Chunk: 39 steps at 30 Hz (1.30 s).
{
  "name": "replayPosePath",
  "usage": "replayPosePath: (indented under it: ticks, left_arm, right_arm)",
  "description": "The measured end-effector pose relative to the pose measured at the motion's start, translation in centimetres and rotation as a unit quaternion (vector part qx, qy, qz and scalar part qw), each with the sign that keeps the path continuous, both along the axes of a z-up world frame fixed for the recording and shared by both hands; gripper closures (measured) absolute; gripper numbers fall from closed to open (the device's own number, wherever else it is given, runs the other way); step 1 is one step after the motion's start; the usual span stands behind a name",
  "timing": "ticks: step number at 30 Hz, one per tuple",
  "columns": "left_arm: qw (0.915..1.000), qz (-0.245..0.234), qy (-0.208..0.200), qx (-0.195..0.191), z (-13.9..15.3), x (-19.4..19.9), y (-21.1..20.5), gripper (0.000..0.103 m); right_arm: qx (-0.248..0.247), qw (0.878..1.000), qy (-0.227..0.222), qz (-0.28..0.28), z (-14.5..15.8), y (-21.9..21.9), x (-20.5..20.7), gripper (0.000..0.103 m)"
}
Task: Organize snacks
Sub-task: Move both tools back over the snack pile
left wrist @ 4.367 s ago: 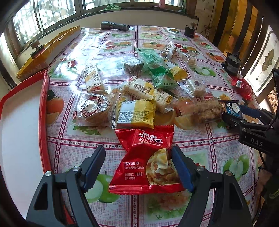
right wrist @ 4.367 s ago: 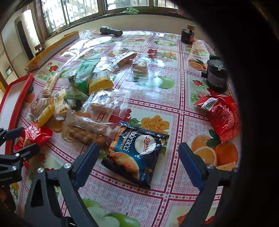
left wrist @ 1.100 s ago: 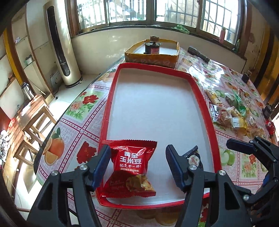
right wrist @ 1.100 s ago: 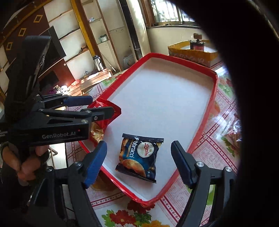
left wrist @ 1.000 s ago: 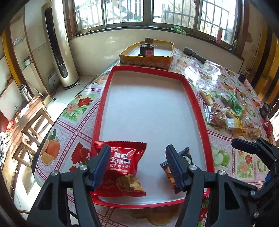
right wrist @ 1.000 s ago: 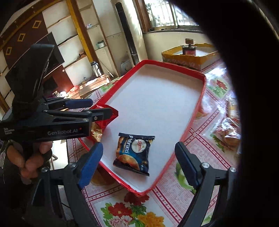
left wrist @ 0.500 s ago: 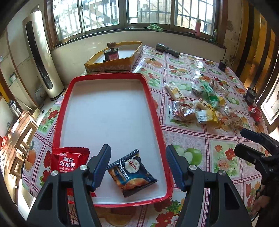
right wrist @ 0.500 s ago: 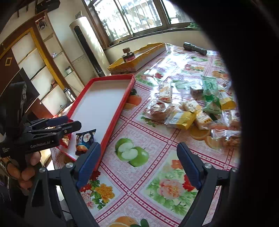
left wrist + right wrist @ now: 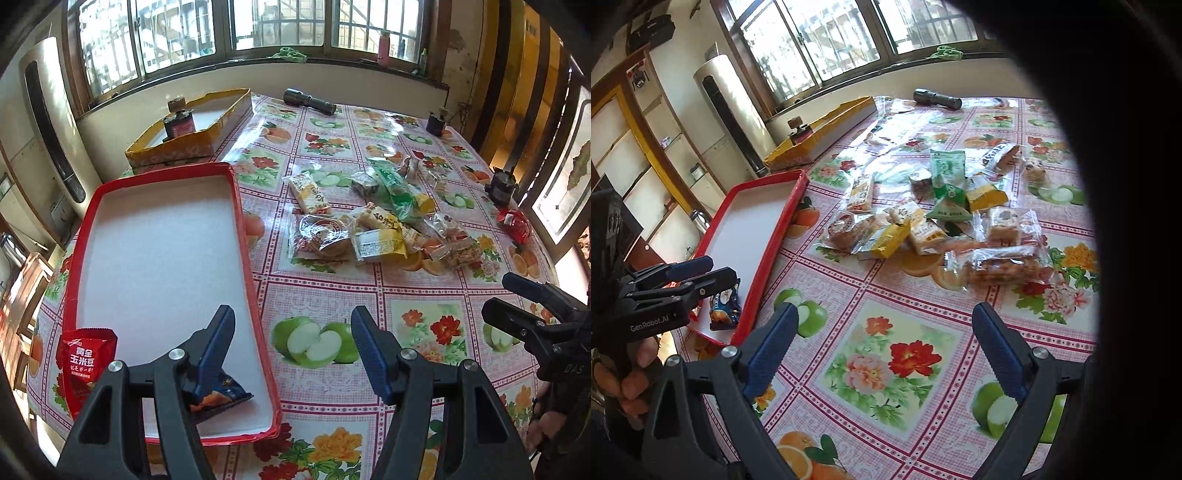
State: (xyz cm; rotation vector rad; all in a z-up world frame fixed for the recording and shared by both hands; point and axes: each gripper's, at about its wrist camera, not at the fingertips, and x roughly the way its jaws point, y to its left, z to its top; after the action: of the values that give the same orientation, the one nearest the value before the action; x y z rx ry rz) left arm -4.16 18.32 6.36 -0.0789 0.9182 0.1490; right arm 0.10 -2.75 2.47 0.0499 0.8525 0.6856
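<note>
Left wrist view: the left gripper (image 9: pixel 292 345) is released, fingers spread and empty above the red tray (image 9: pixel 242 236)'s right rim. A red packet (image 9: pixel 85 363) lies at seven o'clock, a blue packet (image 9: pixel 221 397) beside it.

Right wrist view: the right gripper (image 9: pixel 882 349), its jaws just opening wider, holds nothing over the desk (image 9: pixel 923 321); the snack pile (image 9: pixel 934 221) sits at twelve o'clock.

The left gripper (image 9: pixel 698 273) body reads "GenRobot.AI"; the red snack packet (image 9: pixel 85 363) bears "黄金玉米豆".
</note>
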Motion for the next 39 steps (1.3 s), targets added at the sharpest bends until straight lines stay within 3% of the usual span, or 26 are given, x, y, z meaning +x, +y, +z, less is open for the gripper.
replayPosePath:
  ticks: [16,24,29,39]
  left_arm:
    - [0.9991,-0.012,0.036,-0.02,-2.3,6.3,-2.1,0.038]
    - [0.998,0.031,0.045,-0.032,-2.6,9.9,0.0,0.038]
    - [0.9962,0.066,0.053,-0.02,-2.9,13.6,1.4,0.038]
    - [0.9922,0.1,0.074,-0.006,-4.5,18.8,2.5,0.038]
  right_arm:
    - [-0.021,0.997,0.026,-0.069,-1.7,-4.8,2.8,0.007]
    - [-0.011,0.998,0.029,-0.061,-1.8,-4.0,5.0,0.007]
    - [-0.021,0.998,0.007,-0.064,-1.0,-3.0,7.4,0.007]
    - [-0.035,0.996,0.015,-0.08,-1.5,-1.8,13.3,0.007]
